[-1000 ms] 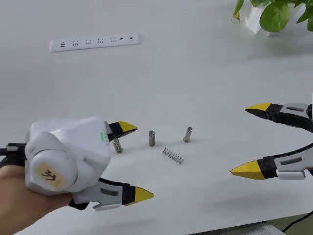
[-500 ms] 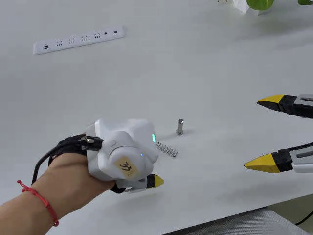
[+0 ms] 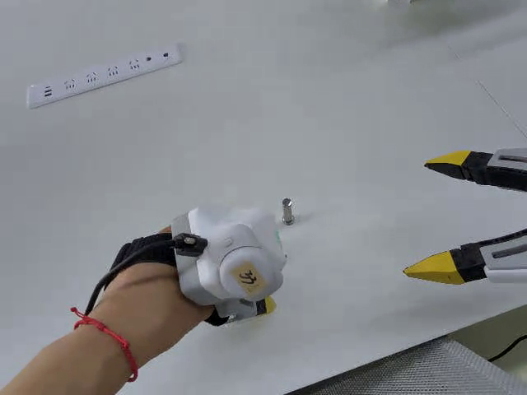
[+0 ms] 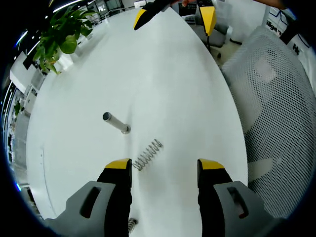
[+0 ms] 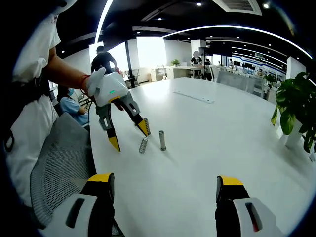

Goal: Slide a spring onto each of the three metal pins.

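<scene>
On the white desk point(image 3: 346, 99), near its front edge, the left gripper point(image 4: 164, 165), a white-bodied tool with black, yellow-tipped jaws, points down at a loose coil spring of thin steel wire point(image 4: 148, 154). Its jaws stand wide open and hold nothing. The spring lies flat between them, just beside one yellow tip, not yet clasped. Just beyond the spring stands a short, bare, silver metal pin point(image 4: 116, 123), apart from it and with no coil on its shaft. A second coil point(image 4: 131, 224) shows low between the jaws; whether it sits on a pin cannot be told. The right gripper point(image 3: 426, 216), of the same make, hovers well apart to the right, its jaws likewise wide open and empty.

Step in hand, as judged: fetching the loose spring for the bare pin. The next move calls for closing the jaws gently across the spring's side, so that the coil is not crushed and one end stays free. The spring is then lifted, turned upright and lowered over the pin's head. So thin a spring may roll or flick out of the jaws.

Writing: a round yellowish sticker point(image 3: 247, 278) on the left gripper's housing bears dark handwritten marks, perhaps two figures, not surely legible. The long white power strip point(image 3: 103, 74) at the far side of the desk shows no readable lettering
</scene>
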A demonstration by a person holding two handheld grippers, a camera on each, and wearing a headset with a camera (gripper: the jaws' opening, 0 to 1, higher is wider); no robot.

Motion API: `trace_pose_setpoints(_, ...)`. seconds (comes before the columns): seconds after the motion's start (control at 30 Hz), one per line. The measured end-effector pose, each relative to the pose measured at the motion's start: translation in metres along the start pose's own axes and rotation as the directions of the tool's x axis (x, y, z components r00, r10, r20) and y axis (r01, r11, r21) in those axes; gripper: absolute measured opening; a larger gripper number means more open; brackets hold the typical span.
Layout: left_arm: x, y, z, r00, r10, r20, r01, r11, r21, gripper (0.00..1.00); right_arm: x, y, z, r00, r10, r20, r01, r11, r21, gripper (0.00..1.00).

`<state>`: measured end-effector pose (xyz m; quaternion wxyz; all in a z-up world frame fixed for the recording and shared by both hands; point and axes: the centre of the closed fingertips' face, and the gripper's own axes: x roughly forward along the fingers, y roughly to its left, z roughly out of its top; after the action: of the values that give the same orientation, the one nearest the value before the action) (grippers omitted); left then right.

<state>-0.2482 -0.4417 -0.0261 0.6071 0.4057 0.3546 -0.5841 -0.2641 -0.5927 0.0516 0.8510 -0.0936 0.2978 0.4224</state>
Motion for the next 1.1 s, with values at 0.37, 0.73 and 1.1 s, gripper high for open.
trace_pose_setpoints(0.37, 0.008, 0.000, -0.008, 0.9990, -0.006, -0.044, 0.004, 0.999, -0.040, 0.49, 0.000, 0.002, 0.001, 0.9994, -0.018, 0.029, 0.017, 0.999, 0.032, 0.83)
trace_pose_setpoints(0.73, 0.007, -0.006, -0.025, 0.9975, -0.002, -0.071, -0.005, 0.995, -0.098, 0.40, 0.000, 0.000, 0.001, 0.9983, -0.035, 0.046, 0.033, 0.998, 0.049, 0.82)
trace_pose_setpoints(1.1, 0.002, -0.004, -0.036, 0.9981, 0.019, -0.059, -0.032, 0.973, -0.229, 0.28, -0.001, 0.001, 0.000, 0.9977, -0.047, 0.050, 0.044, 0.998, 0.050, 0.81)
